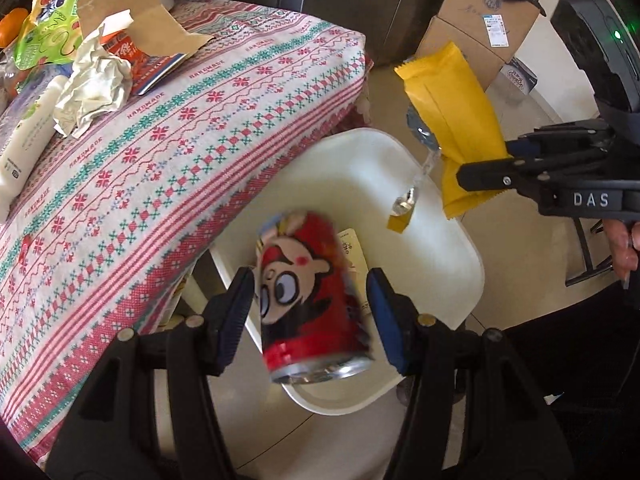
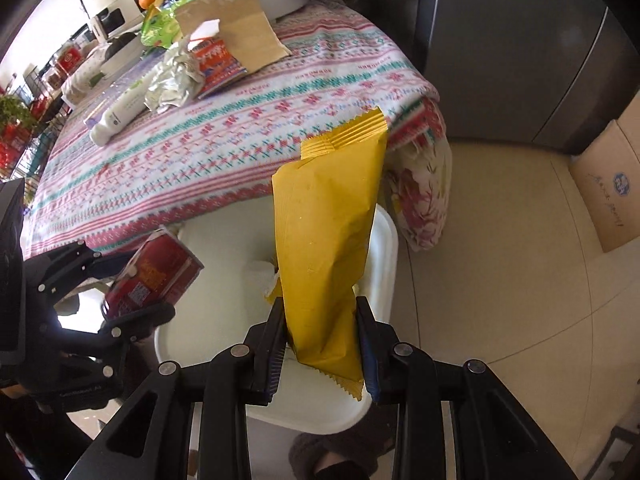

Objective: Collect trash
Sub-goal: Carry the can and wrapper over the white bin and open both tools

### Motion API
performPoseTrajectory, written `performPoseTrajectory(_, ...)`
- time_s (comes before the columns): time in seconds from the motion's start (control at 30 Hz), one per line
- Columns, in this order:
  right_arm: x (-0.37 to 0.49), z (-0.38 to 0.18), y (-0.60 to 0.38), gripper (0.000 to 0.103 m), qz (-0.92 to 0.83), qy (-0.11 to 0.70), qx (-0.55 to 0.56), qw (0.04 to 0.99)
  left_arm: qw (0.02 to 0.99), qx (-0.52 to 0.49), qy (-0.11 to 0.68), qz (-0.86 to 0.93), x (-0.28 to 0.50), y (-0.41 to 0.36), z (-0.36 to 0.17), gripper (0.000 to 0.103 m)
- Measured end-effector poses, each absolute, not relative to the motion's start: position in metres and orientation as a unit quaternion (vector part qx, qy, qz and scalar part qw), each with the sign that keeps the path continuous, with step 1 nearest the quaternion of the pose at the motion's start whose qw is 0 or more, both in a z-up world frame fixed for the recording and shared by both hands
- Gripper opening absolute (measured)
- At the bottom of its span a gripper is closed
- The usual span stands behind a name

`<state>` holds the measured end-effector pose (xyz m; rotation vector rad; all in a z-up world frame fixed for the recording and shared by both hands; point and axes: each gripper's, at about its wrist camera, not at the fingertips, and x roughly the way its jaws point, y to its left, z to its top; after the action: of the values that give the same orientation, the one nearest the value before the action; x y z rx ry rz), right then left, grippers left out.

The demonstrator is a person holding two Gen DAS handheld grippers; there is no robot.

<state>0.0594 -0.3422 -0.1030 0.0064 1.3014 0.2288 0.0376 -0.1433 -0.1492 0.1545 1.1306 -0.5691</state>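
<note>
Over the bin [image 1: 460, 264]: left gripper [image 1: 312, 308] clamps can [image 1: 304, 296], right gripper [image 2: 322, 344] pinches wrapper [image 2: 328, 248]; centre both, then release low.

We see a desk [image 2: 248, 136] under a patterned cloth [image 1: 200, 128]. Crumpled paper [image 1: 94, 88] lies on it; a white bottle [image 1: 28, 136] just beside, brown envelope [image 1: 136, 20] and green bag [image 1: 52, 20] behind.
</note>
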Motion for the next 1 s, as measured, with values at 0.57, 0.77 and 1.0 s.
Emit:
performPoseTrajectory(0.57,0.057,-0.116,-0.333,0.034,0.116,0.625,-0.018,0.772,0.822,0.074,0.52,-0.219,0.039,-0.108,-0.128,0.083)
performPoseTrajectory(0.77,0.054,-0.128,-0.319,0.036,0.124,0.643,-0.028,0.755,0.825,0.054,0.523,-0.207,0.04,-0.091,-0.122,0.083)
performPoseTrajectory(1.0,0.055,-0.134,-0.312,0.072,0.127,0.659,-0.01,0.741,0.829,0.047,0.52,-0.201,0.04,-0.084,-0.116,0.083)
